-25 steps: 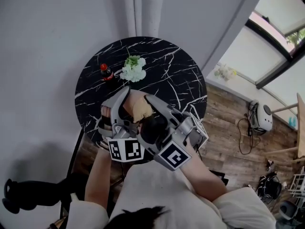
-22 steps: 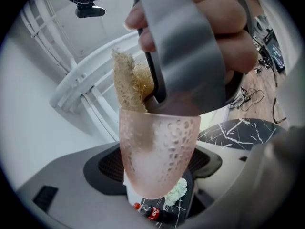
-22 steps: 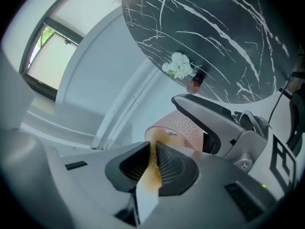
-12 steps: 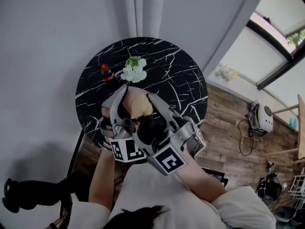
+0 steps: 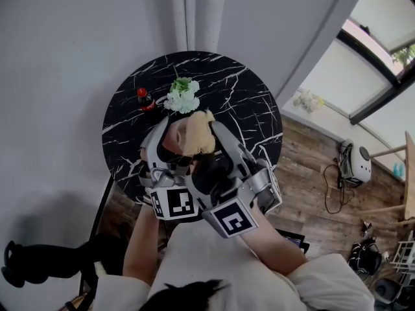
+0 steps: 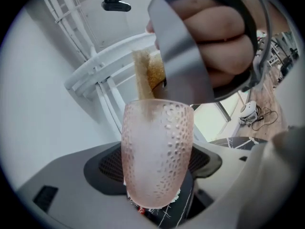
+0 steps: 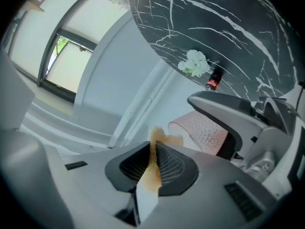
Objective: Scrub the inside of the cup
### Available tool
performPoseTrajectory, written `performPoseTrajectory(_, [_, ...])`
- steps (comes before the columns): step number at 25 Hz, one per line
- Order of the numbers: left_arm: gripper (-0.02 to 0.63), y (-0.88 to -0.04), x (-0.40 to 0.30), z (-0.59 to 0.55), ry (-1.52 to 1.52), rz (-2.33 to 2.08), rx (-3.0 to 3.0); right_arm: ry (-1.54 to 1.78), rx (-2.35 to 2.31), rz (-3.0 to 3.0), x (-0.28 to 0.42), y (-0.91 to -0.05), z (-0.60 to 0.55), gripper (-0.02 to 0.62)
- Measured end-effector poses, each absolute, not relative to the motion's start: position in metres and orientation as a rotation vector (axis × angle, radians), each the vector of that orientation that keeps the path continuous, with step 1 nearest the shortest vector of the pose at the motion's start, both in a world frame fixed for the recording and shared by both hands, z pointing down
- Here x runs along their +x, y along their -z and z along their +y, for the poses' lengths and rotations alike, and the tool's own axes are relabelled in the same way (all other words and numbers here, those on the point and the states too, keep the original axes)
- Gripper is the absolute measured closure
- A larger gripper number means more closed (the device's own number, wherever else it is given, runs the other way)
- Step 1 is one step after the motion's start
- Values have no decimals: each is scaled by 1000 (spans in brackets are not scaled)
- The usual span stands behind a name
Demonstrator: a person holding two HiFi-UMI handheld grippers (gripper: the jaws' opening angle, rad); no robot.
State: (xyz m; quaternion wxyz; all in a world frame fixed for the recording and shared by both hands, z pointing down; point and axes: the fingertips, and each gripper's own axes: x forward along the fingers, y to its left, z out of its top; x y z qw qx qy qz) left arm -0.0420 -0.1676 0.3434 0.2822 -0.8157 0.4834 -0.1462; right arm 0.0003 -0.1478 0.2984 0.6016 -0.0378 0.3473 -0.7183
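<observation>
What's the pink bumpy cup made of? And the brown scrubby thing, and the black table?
The cup looks like frosted glass or plastic: light shines through, and raised dots cover it. The sponge looks like soft foam: grainy, tan, squashed thin. The table looks like black marble, or a print of it: white veins cross it.

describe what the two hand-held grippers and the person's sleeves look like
Both the left hand-held gripper and the right hand-held gripper have smooth grey shells, with black ribbed pads on the inner faces of the jaws. Each carries a cube faced with black-and-white square markers. The person wears a pale top with short sleeves, and the forearms are bare.
</observation>
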Motion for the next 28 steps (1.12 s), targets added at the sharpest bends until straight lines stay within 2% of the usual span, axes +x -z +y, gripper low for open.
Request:
performPoseTrajectory(19, [239,-389,-48,-168,435,1318,-2442,1579,-169,1021,59,-295,-151,540])
performPoseTrajectory(28, [239,-423,-87,-188,215,1684,-2736,1532,-341,1150,94,-317,-146,540])
